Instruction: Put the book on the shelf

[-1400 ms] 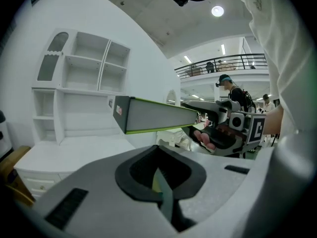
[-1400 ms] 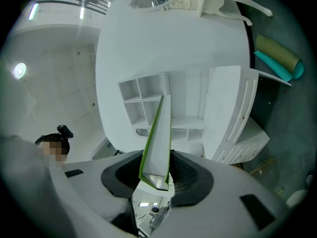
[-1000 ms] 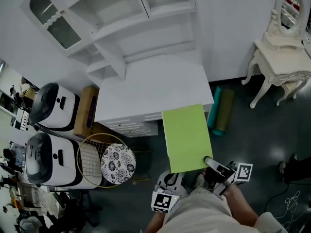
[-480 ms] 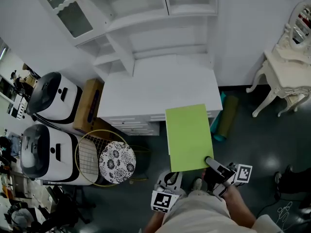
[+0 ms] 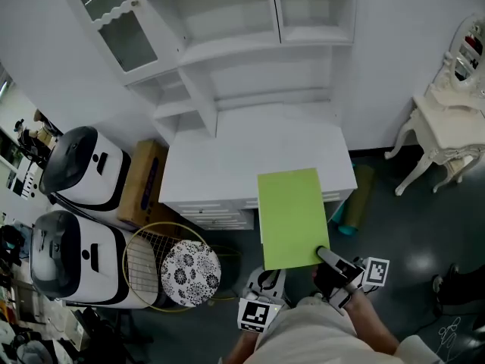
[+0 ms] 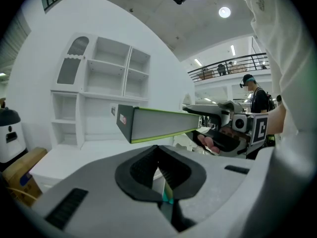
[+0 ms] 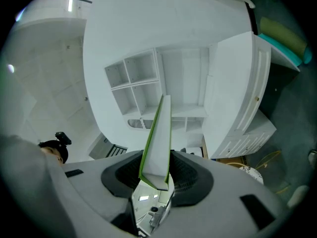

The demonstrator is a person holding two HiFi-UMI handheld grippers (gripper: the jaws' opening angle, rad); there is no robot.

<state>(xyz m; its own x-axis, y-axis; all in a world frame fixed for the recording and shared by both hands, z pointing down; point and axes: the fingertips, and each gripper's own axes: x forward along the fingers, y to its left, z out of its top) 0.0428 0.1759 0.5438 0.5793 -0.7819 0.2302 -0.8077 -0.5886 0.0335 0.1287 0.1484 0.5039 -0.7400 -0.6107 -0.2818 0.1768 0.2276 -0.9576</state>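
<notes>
The jaws of the right gripper (image 7: 154, 170) are clamped on the near corner of the green book (image 5: 292, 218). The pads press on both covers, and the book runs out away from me between them. The jaws of the left gripper (image 6: 159, 170) stand together with nothing between them (only a thin slit of light shows at the bottom of the pads), so that hand carries nothing.

From the head view the book lies roughly flat in the air, cover up. Its far end shows over the front edge of the white desk (image 5: 227, 173), and its near end is back at my right hand. The left gripper view shows it edge-on and about level, touching no surface that I can see.

As I read it, the pick-up is done and the carry is under way, but the placing has not begun. The white shelf unit (image 5: 250, 48) stands at the back of the desk, well apart from the book. Its open compartments face me.

What is left, as I judge it, is to bring the book across the desk, raise it to a compartment, probably turn it to suit the opening, slide it in and let the jaws go.
</notes>
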